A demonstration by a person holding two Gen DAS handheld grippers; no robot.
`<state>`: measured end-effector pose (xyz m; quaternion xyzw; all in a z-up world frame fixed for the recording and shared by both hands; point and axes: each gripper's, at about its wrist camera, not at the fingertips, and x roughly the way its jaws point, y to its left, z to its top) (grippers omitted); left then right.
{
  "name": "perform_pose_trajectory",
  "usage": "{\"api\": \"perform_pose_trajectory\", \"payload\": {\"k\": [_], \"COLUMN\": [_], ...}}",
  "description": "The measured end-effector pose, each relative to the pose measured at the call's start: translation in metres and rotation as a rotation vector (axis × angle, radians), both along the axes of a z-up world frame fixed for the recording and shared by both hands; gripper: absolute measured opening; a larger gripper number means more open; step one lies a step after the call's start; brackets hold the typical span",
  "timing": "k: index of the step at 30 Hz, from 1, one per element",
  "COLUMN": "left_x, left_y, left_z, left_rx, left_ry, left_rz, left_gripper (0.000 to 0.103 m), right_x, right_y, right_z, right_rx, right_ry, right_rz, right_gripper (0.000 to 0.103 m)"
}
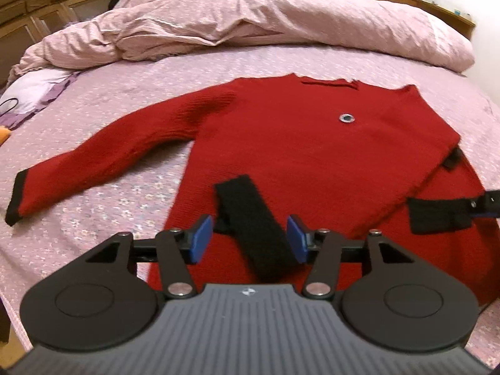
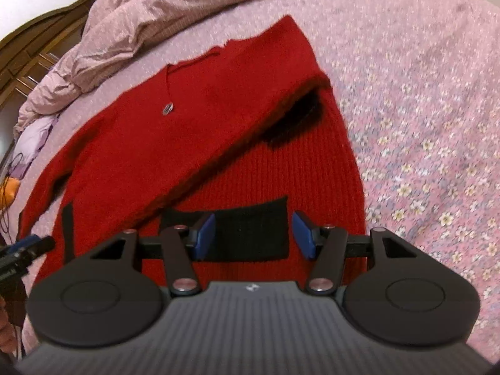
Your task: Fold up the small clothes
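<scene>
Red rib-knit sweater with black cuffs and pocket trim (image 1: pixel 281 143) lies flat on the bed with the pink floral bedspread (image 1: pixel 125 93), near its front edge, crumpled pink duvet (image 1: pixel 218 15) heaped along the far edge.

Left to right, left wrist view:
- left sleeve out straight toward the bed's left edge, black sleeve cuff (image 1: pixel 14 200) at its tip
- body in the middle, small round silver button (image 1: pixel 346 118) on the chest
- right side already folded diagonally over the body, so that half is double thickness

Orientation: neckline toward the duvet, hem toward the front edge. Long axis of the body runs front-to-back; the free sleeve angles out to the left and forward.

Handling, my read: light, soft, floppy, chunky knit. Grippy on the pads, stretches if dragged. Lift and lay over, don't pull. Best pinch points are sleeve cuff, shoulder seam and hem corners. Next fold probably wants cuff plus left shoulder.

Fingers:
- left gripper (image 1: pixel 249 237): about half open, black knit strip (image 1: pixel 250 228) lies between the blue pads, pads not touching it, holding nothing
- right gripper (image 2: pixel 253 234): about half open over the black knit pocket patch (image 2: pixel 250 228), not pinching it
</scene>
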<state>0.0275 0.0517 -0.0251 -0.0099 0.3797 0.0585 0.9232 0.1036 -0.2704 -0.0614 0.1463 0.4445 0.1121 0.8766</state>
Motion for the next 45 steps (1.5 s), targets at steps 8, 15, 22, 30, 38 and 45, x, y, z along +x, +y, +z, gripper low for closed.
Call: {"api": "perform_pose_trajectory", "payload": {"k": [8, 15, 22, 30, 38, 45], "left_x": [0.026, 0.044, 0.055, 0.06, 0.069, 0.071], "left_y": [0.011, 0.021, 0.028, 0.032, 0.029, 0.031], "left_z": [-0.013, -0.034, -0.042, -0.044, -0.048, -0.049], "left_rx": [-0.006, -0.052, -0.096, -0.126, -0.117, -0.123], "left_ry": [0.008, 0.047, 0.04, 0.027, 0.013, 0.022], "left_rz": [0.028, 0.061, 0.083, 0.091, 0.09, 0.083], "left_gripper": [0.063, 0.063, 0.068, 0.069, 0.069, 0.069], "right_x": [0.001, -0.007, -0.006, 0.003, 0.039, 0.094], "right_y": [-0.013, -0.028, -0.037, -0.02, -0.017, -0.001], "right_z": [-0.008, -0.014, -0.015, 0.014, 0.066, 0.055], "right_rx": [0.086, 0.161, 0.187, 0.008, -0.177, -0.353], "right_ry": [0.015, -0.013, -0.015, -0.001, -0.141, -0.154], "right_rz": [-0.03, 0.008, 0.106, 0.24, 0.254, 0.278], "right_gripper": [0.057, 0.058, 0.058, 0.059, 0.059, 0.059]}}
